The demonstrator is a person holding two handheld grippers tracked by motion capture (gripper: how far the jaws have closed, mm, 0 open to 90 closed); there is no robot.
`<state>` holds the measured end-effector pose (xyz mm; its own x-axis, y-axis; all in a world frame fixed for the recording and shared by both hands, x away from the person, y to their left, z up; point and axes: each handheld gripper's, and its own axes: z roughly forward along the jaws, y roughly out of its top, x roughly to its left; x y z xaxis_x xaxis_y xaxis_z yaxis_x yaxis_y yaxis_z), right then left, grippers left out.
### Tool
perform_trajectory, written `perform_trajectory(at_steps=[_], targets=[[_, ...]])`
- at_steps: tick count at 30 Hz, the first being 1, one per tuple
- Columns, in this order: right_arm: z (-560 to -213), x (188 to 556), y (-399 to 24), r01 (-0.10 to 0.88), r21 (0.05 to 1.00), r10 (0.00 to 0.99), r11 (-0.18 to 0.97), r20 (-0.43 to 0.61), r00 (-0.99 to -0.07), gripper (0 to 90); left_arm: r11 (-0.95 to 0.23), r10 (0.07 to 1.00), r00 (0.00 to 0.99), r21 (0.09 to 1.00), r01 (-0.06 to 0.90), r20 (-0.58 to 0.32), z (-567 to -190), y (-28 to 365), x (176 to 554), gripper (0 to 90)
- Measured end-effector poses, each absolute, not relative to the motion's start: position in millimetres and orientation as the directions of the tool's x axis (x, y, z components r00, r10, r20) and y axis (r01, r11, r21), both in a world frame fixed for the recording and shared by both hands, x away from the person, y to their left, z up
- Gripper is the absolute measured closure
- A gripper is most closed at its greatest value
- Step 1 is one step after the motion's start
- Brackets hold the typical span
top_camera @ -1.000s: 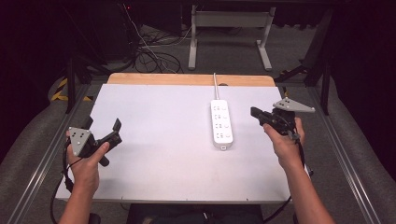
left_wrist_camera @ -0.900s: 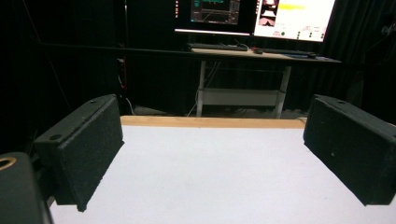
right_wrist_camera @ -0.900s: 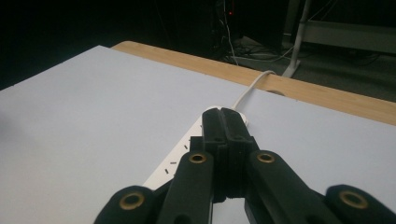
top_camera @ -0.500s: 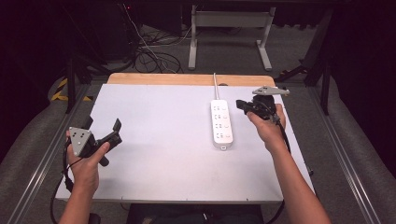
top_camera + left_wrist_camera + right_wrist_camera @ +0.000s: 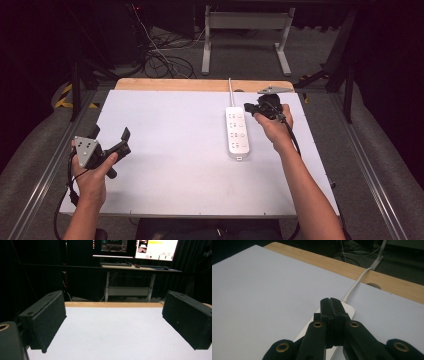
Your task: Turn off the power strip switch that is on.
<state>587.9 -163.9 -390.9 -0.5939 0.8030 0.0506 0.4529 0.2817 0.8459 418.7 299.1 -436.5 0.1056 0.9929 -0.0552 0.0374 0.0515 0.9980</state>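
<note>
Power strip [image 5: 236, 132] — right gripper [image 5: 248, 106] has moved over its far end, fingers together; left gripper [image 5: 109, 141] unmoved, fingers apart.

The right tongs [image 5: 331, 305] hide most of the power strip [image 5: 349, 310] beneath them.

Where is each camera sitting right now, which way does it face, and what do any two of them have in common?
High view: above the person's side, looking forward and down on the white table; both forearms, left gripper and right gripper show.
Left gripper view: rides the left gripper, looking across the table toward a desk with monitors; its fingers stand wide apart.
Right gripper view: rides the right gripper, fingers pressed together over the power strip's corded end.
Shared: high and right gripper views both show the power strip and its cord.
</note>
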Motion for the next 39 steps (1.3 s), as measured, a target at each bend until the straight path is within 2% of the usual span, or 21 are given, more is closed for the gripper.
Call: perform_trajectory(at_steps=[15, 39], targets=[[-412.5, 623.9, -154.4, 0.543, 0.779, 0.827, 0.312, 0.059, -0.559, 90.0, 0.043, 0.993, 0.104, 0.998, 0.038, -0.047, -436.5, 299.1, 418.6, 5.8], [-436.6, 638.8, -146.0, 0.597, 0.720, 0.842, 0.356, 0.030, -0.538, 90.0, 0.036, 0.993, 0.115, 0.998, 0.043, -0.041, -436.8, 297.2, 420.0, 6.0]])
